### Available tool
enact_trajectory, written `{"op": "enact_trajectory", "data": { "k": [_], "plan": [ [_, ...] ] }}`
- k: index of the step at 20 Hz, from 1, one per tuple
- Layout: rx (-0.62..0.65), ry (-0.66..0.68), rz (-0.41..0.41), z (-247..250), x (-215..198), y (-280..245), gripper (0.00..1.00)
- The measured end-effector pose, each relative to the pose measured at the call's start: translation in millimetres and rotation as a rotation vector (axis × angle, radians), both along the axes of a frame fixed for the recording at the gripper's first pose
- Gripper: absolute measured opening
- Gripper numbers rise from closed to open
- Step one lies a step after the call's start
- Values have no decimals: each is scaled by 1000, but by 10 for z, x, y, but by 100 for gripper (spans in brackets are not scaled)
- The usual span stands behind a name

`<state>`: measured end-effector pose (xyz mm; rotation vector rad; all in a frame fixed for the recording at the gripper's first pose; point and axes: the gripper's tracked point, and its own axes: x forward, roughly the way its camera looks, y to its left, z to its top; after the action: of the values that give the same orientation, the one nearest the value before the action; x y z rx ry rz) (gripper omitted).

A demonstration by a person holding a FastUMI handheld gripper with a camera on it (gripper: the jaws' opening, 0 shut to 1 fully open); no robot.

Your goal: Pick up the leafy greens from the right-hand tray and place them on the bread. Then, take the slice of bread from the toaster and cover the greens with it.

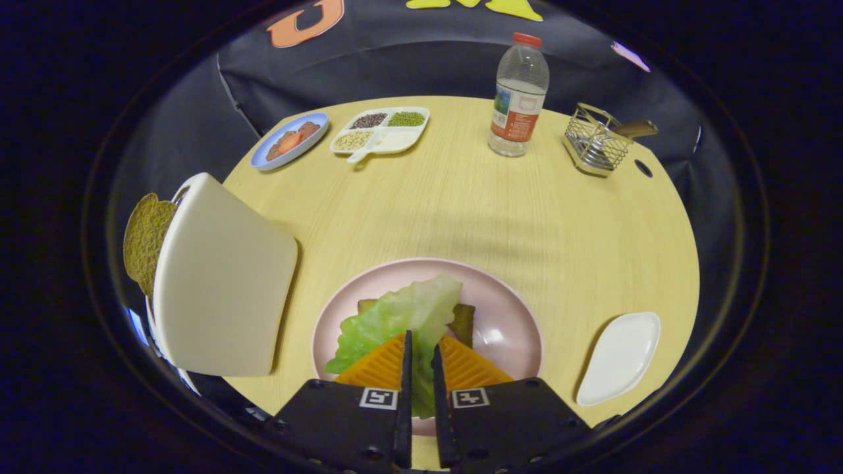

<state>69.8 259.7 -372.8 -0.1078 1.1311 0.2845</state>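
My gripper [421, 342] is shut on the leafy greens [402, 316], a pale green lettuce leaf pinched between both fingers. The leaf hangs over the pink plate [507, 309], lying across a brown slice of bread [463, 322] whose corners peek out beneath it. To the left of the plate stands the cream toaster [224, 283], with a round brown slice of bread [146, 240] sticking out of its slot on the far left side. The small white tray [619, 359] sits right of the plate with nothing on it.
At the back of the round wooden table [461, 204] stand a water bottle [519, 95], a wire basket [596, 141] with a wooden-handled tool, a divided white dish of beans [382, 130] and a blue plate of food [290, 140].
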Motion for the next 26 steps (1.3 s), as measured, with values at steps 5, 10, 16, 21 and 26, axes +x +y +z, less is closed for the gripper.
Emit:
{"op": "enact_trajectory", "data": {
  "k": [5, 10, 16, 21, 26],
  "plan": [
    [-3, -16, -44, 68, 11, -180, 32],
    [-11, -71, -58, 322, -69, -442, 65],
    [12, -163, -63, 733, -213, -597, 98],
    [35, -259, -34, 1275, -339, -415, 96],
    [90, -303, 40, 1736, -457, 107, 96]
  ]
}}
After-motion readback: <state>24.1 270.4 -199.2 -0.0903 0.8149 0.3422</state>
